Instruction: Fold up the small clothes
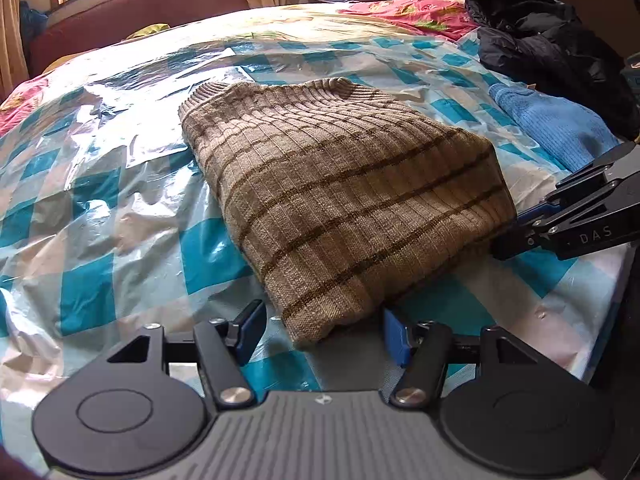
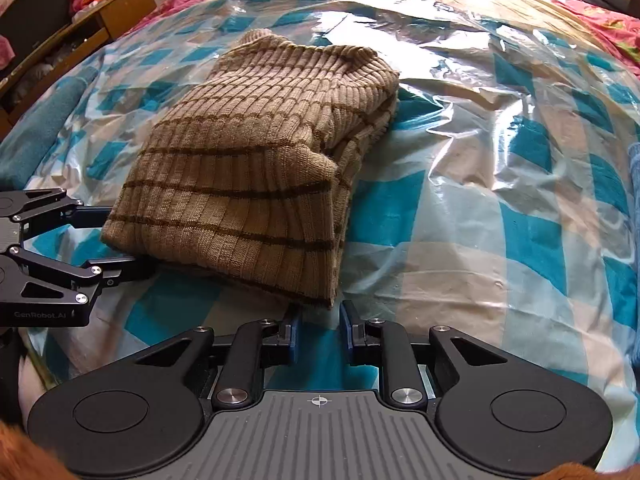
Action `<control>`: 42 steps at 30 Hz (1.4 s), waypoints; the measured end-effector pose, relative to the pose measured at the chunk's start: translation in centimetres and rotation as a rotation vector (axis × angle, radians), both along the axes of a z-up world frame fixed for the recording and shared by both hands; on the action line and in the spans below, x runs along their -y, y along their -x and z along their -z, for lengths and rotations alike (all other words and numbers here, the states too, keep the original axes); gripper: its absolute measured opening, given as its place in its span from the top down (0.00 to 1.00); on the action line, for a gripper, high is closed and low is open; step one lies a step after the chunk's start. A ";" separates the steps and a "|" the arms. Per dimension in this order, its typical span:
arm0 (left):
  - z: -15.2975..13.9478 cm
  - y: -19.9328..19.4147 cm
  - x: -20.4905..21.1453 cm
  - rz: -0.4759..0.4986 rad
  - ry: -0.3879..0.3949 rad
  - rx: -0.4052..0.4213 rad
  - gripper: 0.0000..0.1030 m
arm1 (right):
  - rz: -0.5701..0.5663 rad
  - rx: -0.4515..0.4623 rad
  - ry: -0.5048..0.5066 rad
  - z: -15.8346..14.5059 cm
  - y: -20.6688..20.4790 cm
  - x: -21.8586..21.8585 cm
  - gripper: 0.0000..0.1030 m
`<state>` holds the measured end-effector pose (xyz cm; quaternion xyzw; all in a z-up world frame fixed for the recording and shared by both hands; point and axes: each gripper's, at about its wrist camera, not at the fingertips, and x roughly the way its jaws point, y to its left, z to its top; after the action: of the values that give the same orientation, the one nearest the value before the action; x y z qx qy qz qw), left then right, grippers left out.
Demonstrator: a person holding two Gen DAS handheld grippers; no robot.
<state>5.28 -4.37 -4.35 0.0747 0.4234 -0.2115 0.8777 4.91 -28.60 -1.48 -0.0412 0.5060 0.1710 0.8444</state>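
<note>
Folded ribbed sweater on a plastic-covered bed

The tan rib-knit sweater [image 1: 340, 200], crossed by thin dark stripes, lies folded into a thick rectangle on crinkly, glossy blue-and-white checked plastic sheeting [image 1: 100, 208]. The left tongs [image 1: 324, 334] stand wide, one corner between the blue pads, unpinched; the right tongs [image 2: 319, 330] stand narrowly parted just beside its edge, empty.

My right gripper [image 2: 319, 326] slightly parted, nothing between pads, just short of folded striped sweater [image 2: 256, 160] corner; left gripper [image 2: 128, 240] at its edge.
</note>
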 end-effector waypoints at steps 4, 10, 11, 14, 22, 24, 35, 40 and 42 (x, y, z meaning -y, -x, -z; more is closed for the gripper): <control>0.0 -0.2 0.1 -0.007 -0.002 0.001 0.37 | -0.008 0.000 0.010 0.5 -0.7 -0.4 0.79; 0.1 -0.6 0.0 0.000 -0.005 -0.012 0.36 | 0.093 -0.018 -0.064 0.1 -0.2 1.6 0.92; 0.1 -0.6 0.0 0.003 -0.008 -0.011 0.36 | 0.105 -0.017 -0.054 -0.1 -0.1 1.8 1.00; 0.2 -0.7 0.2 0.006 -0.016 -0.011 0.36 | 0.137 -0.032 -0.046 0.0 0.0 2.4 1.00; 0.1 -0.4 0.1 0.010 -0.016 -0.005 0.37 | 0.159 0.056 -0.141 -3.0 1.7 3.2 0.83; -0.1 -0.3 0.1 0.009 -0.014 -0.002 0.37 | 0.171 0.085 -0.184 -3.6 1.7 3.3 0.81; -1.8 0.4 0.0 0.013 0.013 0.040 0.37 | 0.255 0.169 -0.226 -4.3 -2.8 1.2 0.79; -2.2 0.5 -0.4 0.006 0.028 0.050 0.37 | 0.291 0.089 -0.063 -0.5 -3.9 1.4 0.84; -2.2 0.4 -0.6 0.004 0.034 0.048 0.37 | 0.308 0.099 -0.081 -0.7 -3.6 1.7 0.85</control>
<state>4.88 -3.81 -2.14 0.0656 0.3984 -0.2187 0.8883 8.50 -30.33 -0.83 0.0627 0.4570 0.0573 0.8854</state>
